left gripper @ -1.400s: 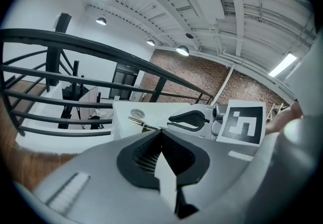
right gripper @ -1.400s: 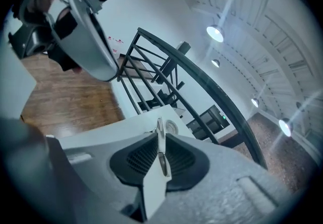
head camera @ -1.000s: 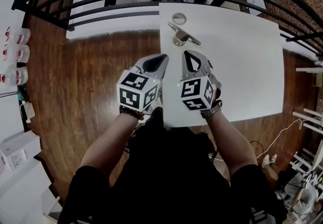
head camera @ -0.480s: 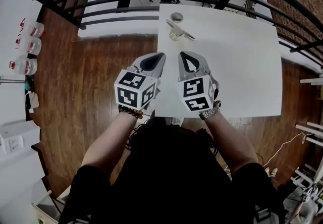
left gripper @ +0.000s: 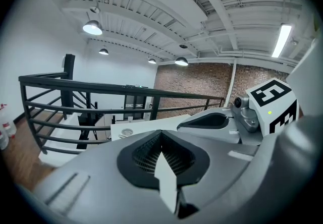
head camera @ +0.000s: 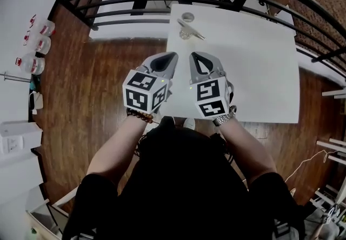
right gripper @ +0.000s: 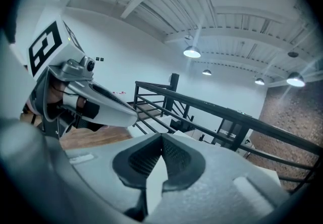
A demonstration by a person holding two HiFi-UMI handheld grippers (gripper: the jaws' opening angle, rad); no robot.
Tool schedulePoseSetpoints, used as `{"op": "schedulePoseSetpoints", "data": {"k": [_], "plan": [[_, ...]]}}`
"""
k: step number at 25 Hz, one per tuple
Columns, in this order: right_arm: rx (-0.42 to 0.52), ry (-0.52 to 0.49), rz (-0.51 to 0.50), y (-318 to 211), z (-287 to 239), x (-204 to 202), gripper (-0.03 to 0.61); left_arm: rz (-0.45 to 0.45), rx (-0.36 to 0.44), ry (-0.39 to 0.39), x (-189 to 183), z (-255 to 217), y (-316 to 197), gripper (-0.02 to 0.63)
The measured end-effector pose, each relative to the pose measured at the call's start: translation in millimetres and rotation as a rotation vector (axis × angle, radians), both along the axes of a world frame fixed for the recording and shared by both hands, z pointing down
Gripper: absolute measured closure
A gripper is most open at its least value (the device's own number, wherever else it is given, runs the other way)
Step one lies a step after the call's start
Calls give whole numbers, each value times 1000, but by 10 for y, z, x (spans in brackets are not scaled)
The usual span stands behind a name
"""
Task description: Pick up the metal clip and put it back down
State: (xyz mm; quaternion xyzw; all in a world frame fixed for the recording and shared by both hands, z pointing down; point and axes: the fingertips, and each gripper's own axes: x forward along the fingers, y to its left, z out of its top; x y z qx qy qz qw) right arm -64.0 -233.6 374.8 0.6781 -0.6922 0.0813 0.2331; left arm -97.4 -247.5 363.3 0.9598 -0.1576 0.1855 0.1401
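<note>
Metal clip (head camera: pixel 190 32) lies flat at the far end of the white counter (head camera: pixel 254 71), just beside a small ring (head camera: pixel 187 17), since my left gripper (head camera: pixel 165 61) and right gripper (head camera: pixel 203 62) hover clenched on nothing, well apart from it.

the desk (head camera: pixel 259 71) is shown in plain white, the metal clip (head camera: pixel 189 32) in silver. the floor (head camera: pixel 97 87) is laid in brown wood planks. the left claw (head camera: pixel 171 57) and right claw (head camera: pixel 194 57) are coloured light grey, their cubes (head camera: pixel 143 93) patterned with black-and-white squares.
</note>
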Motion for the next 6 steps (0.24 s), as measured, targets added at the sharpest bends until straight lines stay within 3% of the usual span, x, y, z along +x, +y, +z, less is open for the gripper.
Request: {"op": "schedulePoseSetpoints", "data": {"k": [6], "plan": [[12,-9,-1,167,-68,8,586,-12,6,3,2,-24,163,598]]}}
